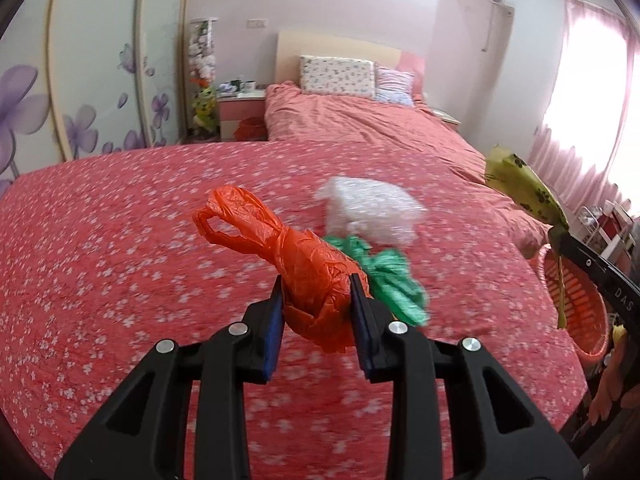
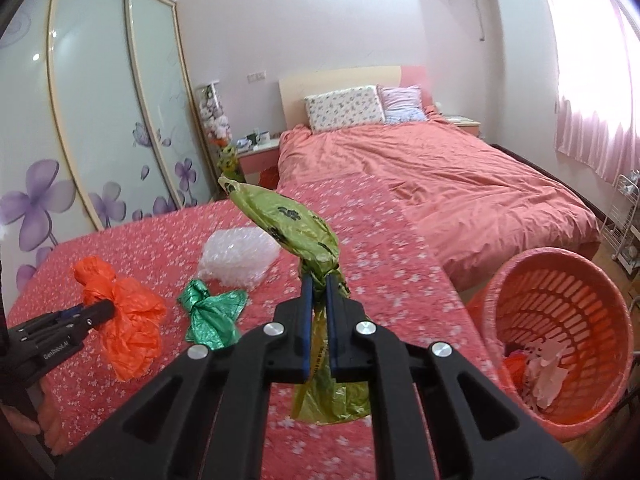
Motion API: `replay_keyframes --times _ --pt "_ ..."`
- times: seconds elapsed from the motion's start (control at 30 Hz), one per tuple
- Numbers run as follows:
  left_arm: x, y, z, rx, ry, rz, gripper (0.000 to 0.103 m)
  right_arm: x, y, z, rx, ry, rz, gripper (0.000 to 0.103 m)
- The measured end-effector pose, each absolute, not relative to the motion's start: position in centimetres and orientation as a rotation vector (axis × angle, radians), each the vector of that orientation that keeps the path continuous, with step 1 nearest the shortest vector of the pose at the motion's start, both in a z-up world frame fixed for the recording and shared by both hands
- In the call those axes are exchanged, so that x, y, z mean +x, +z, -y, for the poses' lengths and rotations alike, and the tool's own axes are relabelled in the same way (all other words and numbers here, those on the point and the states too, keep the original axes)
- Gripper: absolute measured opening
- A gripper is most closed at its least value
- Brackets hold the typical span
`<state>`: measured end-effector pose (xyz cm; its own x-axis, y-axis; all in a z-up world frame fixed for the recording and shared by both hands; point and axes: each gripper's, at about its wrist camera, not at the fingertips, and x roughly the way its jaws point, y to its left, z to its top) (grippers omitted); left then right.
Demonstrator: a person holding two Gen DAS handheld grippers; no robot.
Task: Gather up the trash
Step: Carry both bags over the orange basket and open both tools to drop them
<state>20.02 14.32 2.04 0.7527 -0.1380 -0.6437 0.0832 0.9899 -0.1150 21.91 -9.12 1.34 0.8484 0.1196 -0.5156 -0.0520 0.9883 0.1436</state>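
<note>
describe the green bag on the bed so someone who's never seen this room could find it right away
Start at the red floral bedspread at the foot of the bed. The crumpled green plastic bag lies flat on it, just in front of the clear bubble wrap. It is the only shiny dark green piece, and no gripper holds it, unlike the orange bag.

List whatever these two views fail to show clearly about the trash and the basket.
- Basket: left wrist view, cut off by the right gripper and the frame edge.
- Basket contents: right wrist view, pale scraps, too jumbled to identify.
- Green bag: left wrist view, motion-blurred, partly behind the orange bag.
- Bubble wrap: left wrist view, blurred.
- Yellow-green bag: right wrist view, its neck hidden between the pads.
</note>
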Motion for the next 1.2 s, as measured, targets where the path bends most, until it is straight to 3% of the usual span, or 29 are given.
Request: replay_keyframes --times 1.2 --pt "18.4 3.2 8.7 0.053 -0.581 -0.674 0.031 14.4 0.6 26.6 0.258 -0.290 -0.438 0.008"
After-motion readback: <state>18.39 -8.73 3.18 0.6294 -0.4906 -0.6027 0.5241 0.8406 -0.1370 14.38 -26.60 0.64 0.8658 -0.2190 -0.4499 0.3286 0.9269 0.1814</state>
